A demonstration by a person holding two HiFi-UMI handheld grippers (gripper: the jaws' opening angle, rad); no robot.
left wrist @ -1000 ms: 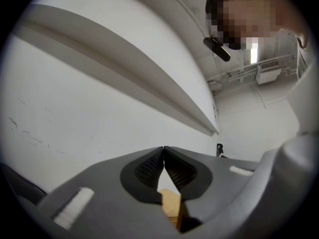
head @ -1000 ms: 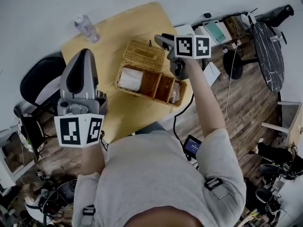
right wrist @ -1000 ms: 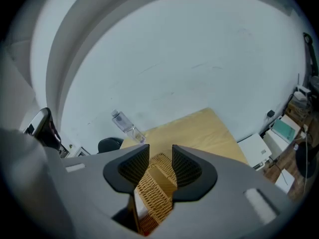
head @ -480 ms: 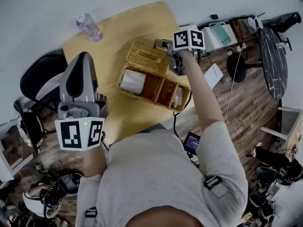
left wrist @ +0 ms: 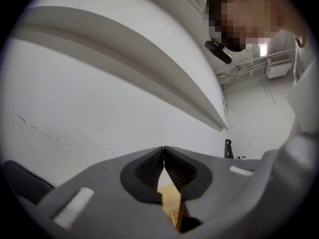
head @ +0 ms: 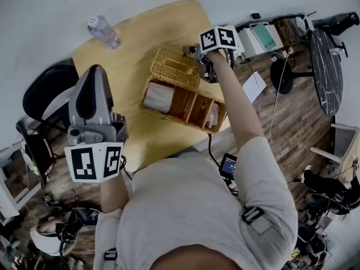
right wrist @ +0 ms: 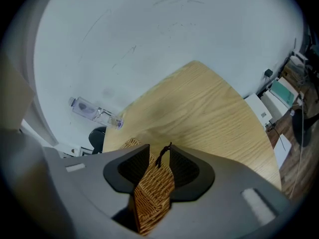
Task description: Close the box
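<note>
Right gripper (right wrist: 159,159) clenched on the wicker lid (head: 173,67), open box (head: 188,107) just beneath it; left gripper (left wrist: 163,156) closed, empty, well apart. Advice: swing lid down steadily, releasing only once seated.

One wicker box (head: 171,67), one bottle (head: 102,31), one table (head: 147,34), two hand-held grippers (left wrist: 163,149) (right wrist: 159,153)

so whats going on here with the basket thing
A person has a hand-held gripper in each hand. The right hand-held gripper is clamped on the edge of the wicker lid, which stands open along the far side of the wicker box on the wooden table. The compartments are uncovered, so the box is not yet closed. The left hand-held gripper is held off to the side, jaws together, away from the box.
</note>
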